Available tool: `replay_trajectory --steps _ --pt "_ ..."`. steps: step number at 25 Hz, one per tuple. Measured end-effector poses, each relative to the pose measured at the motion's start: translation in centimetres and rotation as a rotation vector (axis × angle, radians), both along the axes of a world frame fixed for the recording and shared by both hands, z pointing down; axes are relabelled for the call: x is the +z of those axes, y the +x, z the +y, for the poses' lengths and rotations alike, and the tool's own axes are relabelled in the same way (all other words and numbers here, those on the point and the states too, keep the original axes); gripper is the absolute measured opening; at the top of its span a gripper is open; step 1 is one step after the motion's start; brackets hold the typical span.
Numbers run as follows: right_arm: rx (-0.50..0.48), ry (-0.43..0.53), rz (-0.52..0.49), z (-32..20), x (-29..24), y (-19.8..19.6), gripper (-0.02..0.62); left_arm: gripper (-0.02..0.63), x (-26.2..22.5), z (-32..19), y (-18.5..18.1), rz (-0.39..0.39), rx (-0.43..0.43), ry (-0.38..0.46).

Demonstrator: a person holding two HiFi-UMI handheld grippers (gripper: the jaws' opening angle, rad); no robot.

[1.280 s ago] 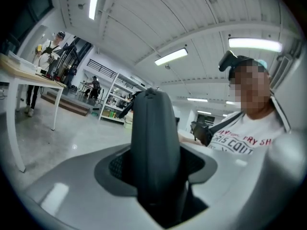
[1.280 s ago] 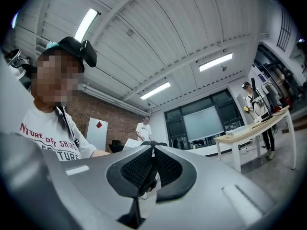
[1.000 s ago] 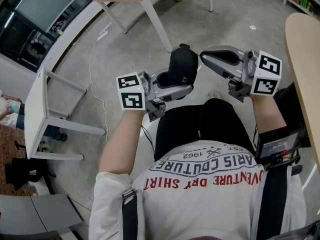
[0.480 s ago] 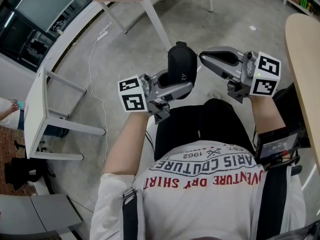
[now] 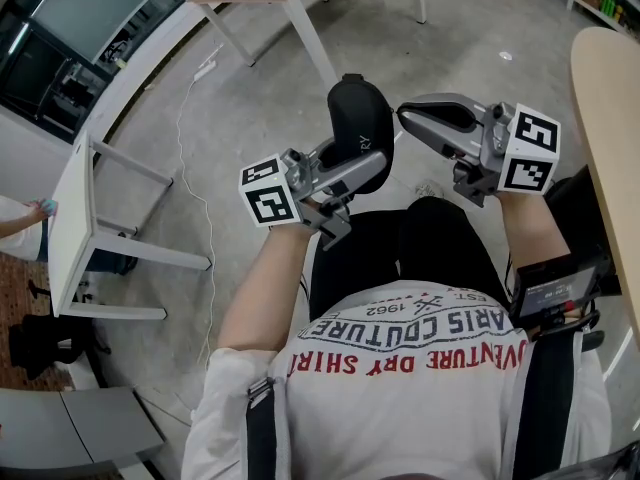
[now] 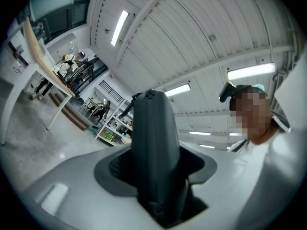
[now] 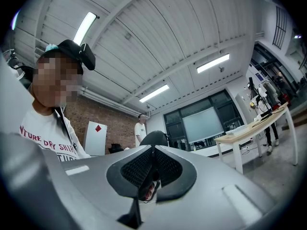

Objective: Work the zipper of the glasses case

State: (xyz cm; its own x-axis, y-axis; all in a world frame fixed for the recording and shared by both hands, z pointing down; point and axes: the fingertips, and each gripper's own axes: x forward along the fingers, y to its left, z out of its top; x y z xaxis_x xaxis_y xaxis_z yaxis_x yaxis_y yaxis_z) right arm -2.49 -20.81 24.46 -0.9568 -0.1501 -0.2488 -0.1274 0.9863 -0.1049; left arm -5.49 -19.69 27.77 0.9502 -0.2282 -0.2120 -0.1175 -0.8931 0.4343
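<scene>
The left gripper (image 5: 352, 165) had hold of the glasses case (image 5: 358, 118). Its fingers (image 5: 372, 171) were clamped on the case's lower part, one on each side. The black case stood roughly upright out of the grip, w/ its rounded end topmost and clear of the fingers. In the left gripper view the case (image 6: 154, 138) filled the gap btwn the two pads and rose straight up the middle of the frame, w/ grey finger bodies on either side. The fingers were spread only as wide as the case itself.

The right gripper (image 5: 404, 116) pointed at the case from the person's right side, w/ its tip just beside the case's upper right edge. Whether tip and case touched couldn't be told from the head view. In the right gripper view (image 7: 152, 169) the fingers were drawn nearly together, pads meeting at the front w/ only a sliver of gap lower down. The case (image 7: 153, 137) showed as a dark dome right past the tips. Nothing could be made out pinched btwn them, and no zipper pull was visible in any view.

Both grippers were held in front of the person's chest, above the lap (image 5: 400, 248) and over grey floor (image 5: 250, 98), not resting on anything. The marker cubes (image 5: 265, 190) (image 5: 530, 148) sat at the near ends, by the wrists.
</scene>
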Motion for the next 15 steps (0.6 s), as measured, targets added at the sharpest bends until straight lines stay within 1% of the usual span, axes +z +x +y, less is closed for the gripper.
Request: replay_trajectory --steps 4,10,15 --pt "-0.003 0.0 -0.002 0.0 -0.2 -0.1 0.018 0.253 -0.3 -0.1 -0.1 0.014 -0.014 0.004" --pt "-0.009 -0.012 -0.011 0.0 -0.1 -0.2 0.018 0.255 -0.6 -0.3 -0.3 0.057 -0.031 -0.005" --pt "-0.02 -0.015 0.005 0.3 0.2 -0.8 0.018 0.255 -1.2 -0.7 -1.0 0.104 -0.052 -0.013"
